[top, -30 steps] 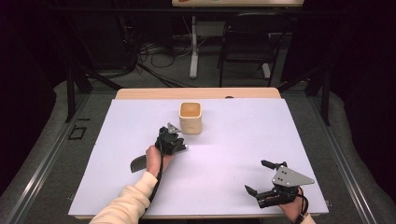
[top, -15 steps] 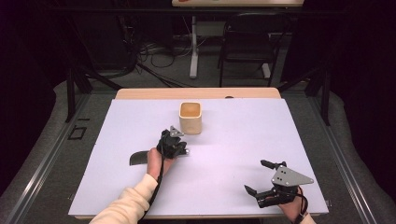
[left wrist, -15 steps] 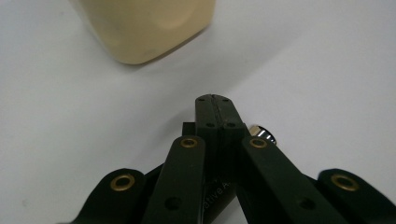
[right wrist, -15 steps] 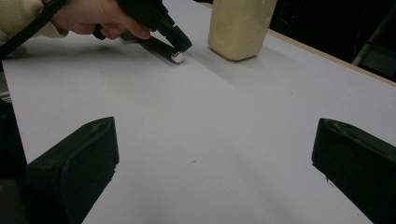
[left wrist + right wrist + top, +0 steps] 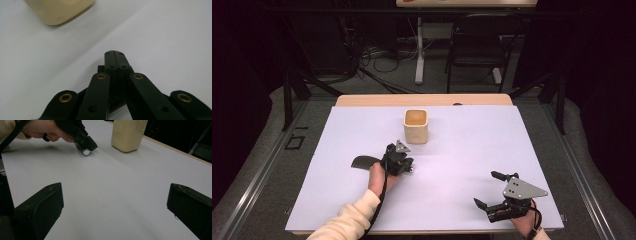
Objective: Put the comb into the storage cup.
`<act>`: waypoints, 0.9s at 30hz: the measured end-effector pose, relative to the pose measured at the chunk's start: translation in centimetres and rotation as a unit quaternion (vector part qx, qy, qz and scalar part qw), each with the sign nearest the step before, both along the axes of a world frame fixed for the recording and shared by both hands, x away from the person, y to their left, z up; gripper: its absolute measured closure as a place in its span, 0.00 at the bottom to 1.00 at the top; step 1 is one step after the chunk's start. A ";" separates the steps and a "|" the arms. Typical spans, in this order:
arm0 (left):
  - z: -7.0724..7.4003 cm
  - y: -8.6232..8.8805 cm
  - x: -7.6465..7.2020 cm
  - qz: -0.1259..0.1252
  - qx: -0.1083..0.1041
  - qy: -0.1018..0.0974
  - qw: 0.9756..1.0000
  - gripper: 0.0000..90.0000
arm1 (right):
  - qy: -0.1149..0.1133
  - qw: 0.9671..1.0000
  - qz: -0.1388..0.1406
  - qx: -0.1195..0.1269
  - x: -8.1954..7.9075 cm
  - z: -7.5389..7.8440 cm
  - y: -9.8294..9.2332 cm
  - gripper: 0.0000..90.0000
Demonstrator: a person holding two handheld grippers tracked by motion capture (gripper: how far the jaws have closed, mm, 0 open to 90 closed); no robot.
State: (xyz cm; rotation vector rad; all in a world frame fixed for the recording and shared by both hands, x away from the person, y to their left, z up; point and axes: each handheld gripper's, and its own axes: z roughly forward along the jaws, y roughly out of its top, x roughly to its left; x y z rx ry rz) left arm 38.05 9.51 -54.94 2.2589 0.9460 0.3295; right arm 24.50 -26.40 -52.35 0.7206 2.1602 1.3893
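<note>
Near the cup (image 5: 416, 126), on its near side and a little to the left in the high view, the left gripper (image 5: 404, 161) sits low over the white sheet (image 5: 462, 150). Its jaws are pressed flat together with nothing between them, as the left gripper view shows, where the closed tips (image 5: 114, 53) point across bare sheet and the cup's rounded bottom corner (image 5: 58, 11) lies ahead and off to one side, apart from them. The cup is cream-coloured, square with rounded corners, upright and open at the top. It stands toward the far side of the sheet, closer to the far wooden table edge (image 5: 422, 100) than to any other border, with clear white surface all around it.

Well apart from the cup, by the near right corner of the sheet, the right gripper (image 5: 488, 191) rests with its jaws spread wide and holding nothing. In the right gripper view its two black pads (image 5: 40, 205) frame a broad stretch of bare sheet, with the cup (image 5: 128, 133) far ahead and the left gripper (image 5: 82, 141) to the cup's left, just above the surface. Between the cup and the right gripper the sheet lies open out to its right edge.
</note>
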 end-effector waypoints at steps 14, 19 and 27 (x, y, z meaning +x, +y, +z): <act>0.1 0.2 -0.8 -0.016 0.000 0.022 1.000 1.00 | -0.003 1.000 -0.004 0.000 -0.1 0.1 -0.3 0.00; 0.4 0.4 -1.1 -0.019 -0.001 0.026 0.999 1.00 | -0.003 1.000 -0.003 0.000 -0.1 0.1 -0.2 0.00; 0.4 0.5 -1.6 -0.025 0.004 0.031 0.999 1.00 | -0.003 1.000 -0.005 0.001 -0.2 0.1 -0.4 0.00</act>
